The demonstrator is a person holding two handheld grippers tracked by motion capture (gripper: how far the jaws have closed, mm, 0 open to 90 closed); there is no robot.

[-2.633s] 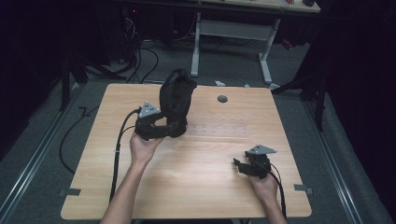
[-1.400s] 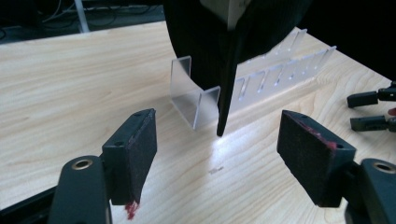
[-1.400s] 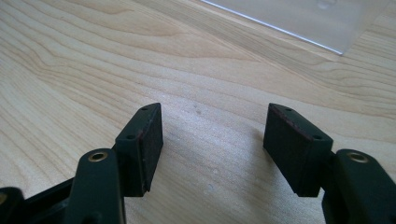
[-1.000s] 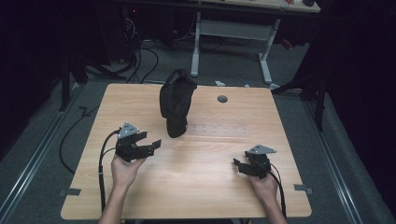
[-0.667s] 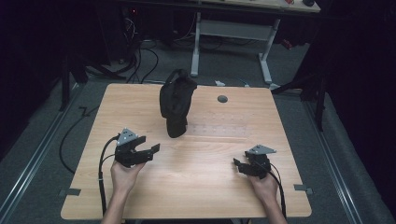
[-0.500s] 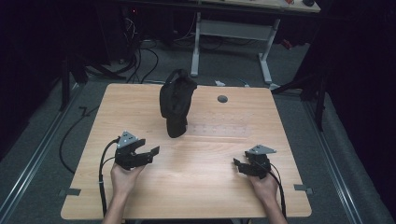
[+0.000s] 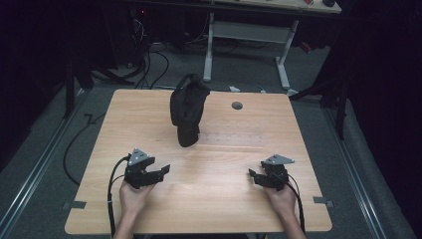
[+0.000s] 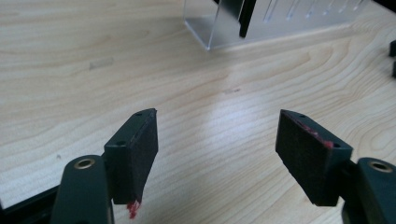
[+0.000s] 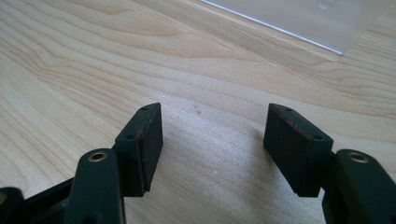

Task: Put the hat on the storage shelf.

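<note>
The black bag (image 7: 186,114), propped on a clear stand (image 8: 275,18) at upper centre, looks soft and light, best pinched at its top loop; both grippers (image 7: 161,172) (image 7: 253,175) rest spread, empty.

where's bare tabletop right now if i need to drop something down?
Widest free patch: the near middle of the table, between the left tool and right tool. The far corners beside the black bag are also bare. Crowded only at centre-back, where the bag hangs on its clear stand, near the grommet hole.
</note>
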